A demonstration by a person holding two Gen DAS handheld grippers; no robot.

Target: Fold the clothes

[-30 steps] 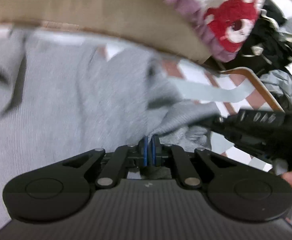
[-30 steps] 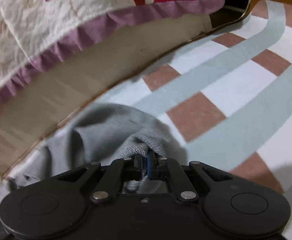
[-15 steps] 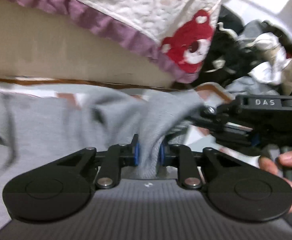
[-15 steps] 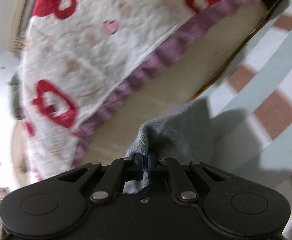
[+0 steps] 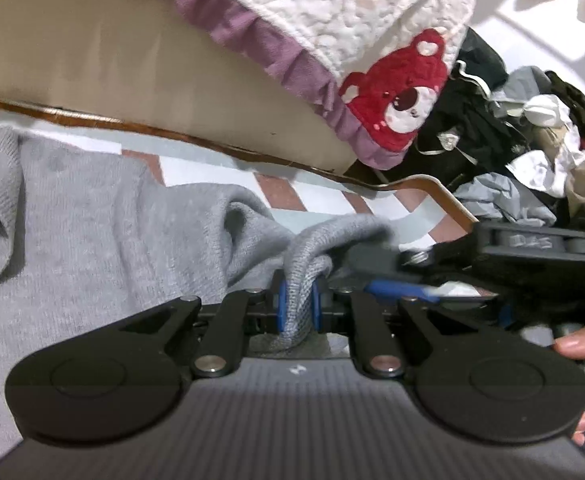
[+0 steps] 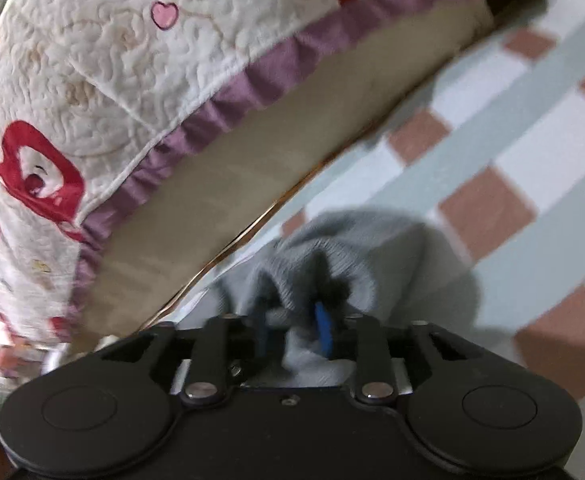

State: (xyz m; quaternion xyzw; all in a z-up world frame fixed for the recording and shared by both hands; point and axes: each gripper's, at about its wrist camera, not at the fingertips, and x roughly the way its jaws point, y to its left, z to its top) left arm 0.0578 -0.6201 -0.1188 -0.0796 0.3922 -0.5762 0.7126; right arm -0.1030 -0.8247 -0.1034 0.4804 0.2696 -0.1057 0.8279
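A grey knit sweater (image 5: 92, 232) lies spread on the striped mat (image 5: 324, 196), with a raised fold at its right edge. My left gripper (image 5: 297, 306) is shut on that fold, grey knit pinched between its blue pads. Just to its right, in the left wrist view, is my right gripper (image 5: 400, 292), held by a hand (image 5: 578, 338). In the right wrist view my right gripper (image 6: 291, 330) has its blue fingers apart, and a bunched part of the sweater (image 6: 348, 252) sits loosely between and ahead of them.
A beige mattress side (image 5: 132, 68) with a white quilted cover (image 5: 332, 12) trimmed in purple, with red bears, runs along the far edge. A heap of dark and light clothes (image 5: 500, 128) lies at the right. The checked mat (image 6: 512, 140) stretches to the right.
My right gripper, shut on the sweater before, has parted its fingers. Both grippers came down toward the mat, and the left one keeps its hold on the fold.
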